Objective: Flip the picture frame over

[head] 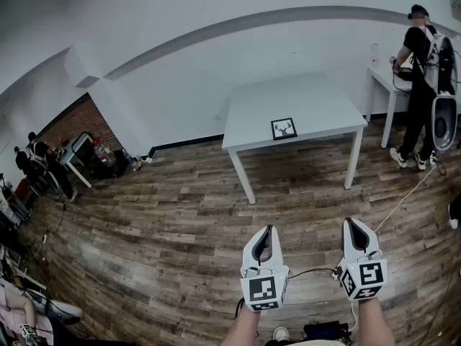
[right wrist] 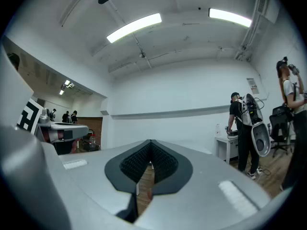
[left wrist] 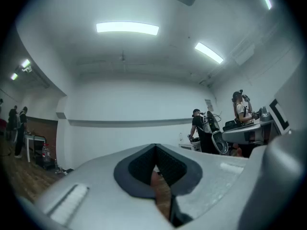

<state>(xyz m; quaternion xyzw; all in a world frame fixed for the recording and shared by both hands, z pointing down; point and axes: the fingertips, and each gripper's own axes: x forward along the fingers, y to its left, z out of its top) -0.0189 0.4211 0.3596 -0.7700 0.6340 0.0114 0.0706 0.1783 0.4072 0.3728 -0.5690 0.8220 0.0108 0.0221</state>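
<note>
A small black picture frame (head: 284, 128) lies flat, picture side up, near the front edge of a white table (head: 317, 103) across the room. Both grippers are held low and close to me, far short of the table. My left gripper (head: 269, 229) points toward the table with its tips together and nothing between them; in the left gripper view its dark pads (left wrist: 144, 164) meet at the tip. My right gripper (head: 351, 221) is beside it, also shut and empty, with its pads (right wrist: 163, 163) closed in the right gripper view. The frame is hidden in both gripper views.
Wood floor lies between me and the table. A person with a backpack (head: 421, 85) stands at a second white table (head: 382, 78) at the right. A cable (head: 403, 193) runs across the floor there. Other people and a small table (head: 75, 153) are at the far left.
</note>
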